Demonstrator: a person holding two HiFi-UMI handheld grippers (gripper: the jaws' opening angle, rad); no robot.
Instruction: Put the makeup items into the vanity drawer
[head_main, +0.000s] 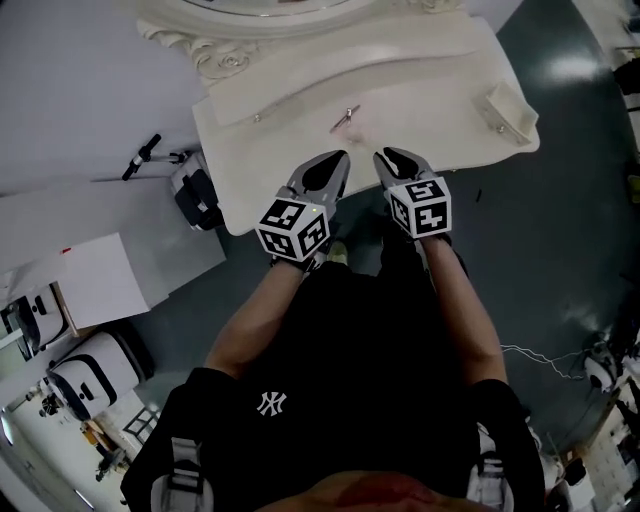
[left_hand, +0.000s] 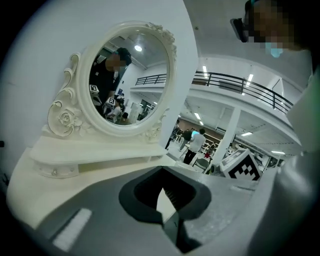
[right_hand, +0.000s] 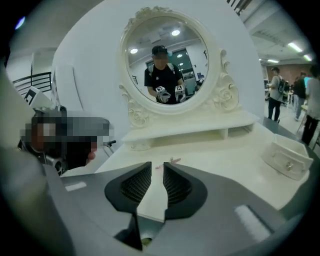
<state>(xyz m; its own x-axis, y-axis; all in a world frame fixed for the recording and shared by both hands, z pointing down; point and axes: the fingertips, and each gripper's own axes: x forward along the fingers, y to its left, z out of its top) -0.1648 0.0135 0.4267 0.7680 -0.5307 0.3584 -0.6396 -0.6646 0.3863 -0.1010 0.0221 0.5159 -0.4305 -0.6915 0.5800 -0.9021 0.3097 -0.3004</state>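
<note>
Left hand-held gripper (left_hand: 161, 171) closed, empty; right hand-held gripper (right_hand: 157, 169) parted, empty; thin makeup item (head_main: 345, 117) ahead on vanity top (head_main: 440, 105).

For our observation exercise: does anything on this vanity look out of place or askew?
The small drawer stands loose on the tabletop near its right corner, turned at an angle, not in the vanity. One thin makeup stick lies alone mid-table.

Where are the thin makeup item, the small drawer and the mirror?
thin makeup item (head_main: 345, 117): head view, middle of the stick on the vanity top.
small drawer (right_hand: 286, 158): right gripper view, on its front face.
mirror (right_hand: 167, 62): right gripper view, centre of the glass.
</note>
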